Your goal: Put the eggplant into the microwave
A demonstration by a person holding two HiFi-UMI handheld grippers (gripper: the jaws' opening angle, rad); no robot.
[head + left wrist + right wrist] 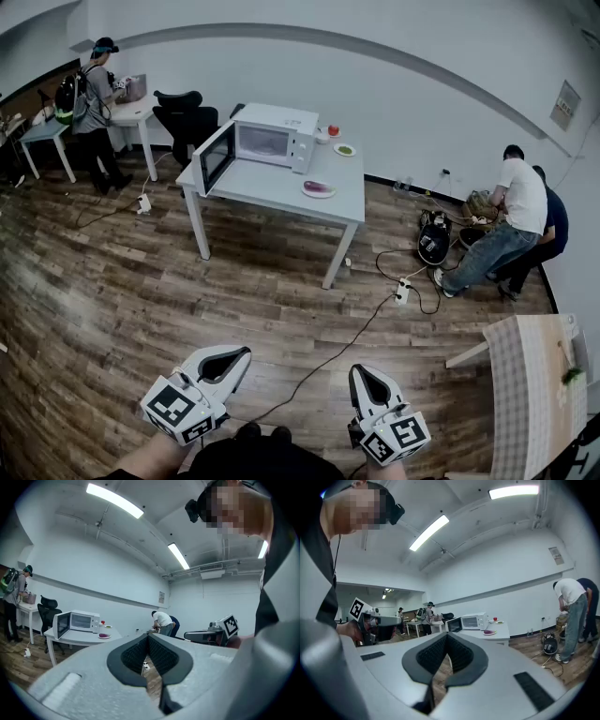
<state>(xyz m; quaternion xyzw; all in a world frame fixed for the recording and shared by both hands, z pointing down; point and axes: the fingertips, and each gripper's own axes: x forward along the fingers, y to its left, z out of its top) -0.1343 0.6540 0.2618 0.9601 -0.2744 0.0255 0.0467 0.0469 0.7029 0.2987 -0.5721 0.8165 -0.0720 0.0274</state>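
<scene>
Head view: I am well back from a white table on a wooden floor. On it sits a white microwave with its door swung open. To its right, near the table's front edge, a plate holds the purple eggplant, apart from the microwave. My left gripper and right gripper are low in frame, level, jaws pressed together on nothing. I judge the eggplant light and firm but bruisable, with smooth skin that may slip. I would pinch gently across its thick middle. How it lies is too small to tell.
</scene>
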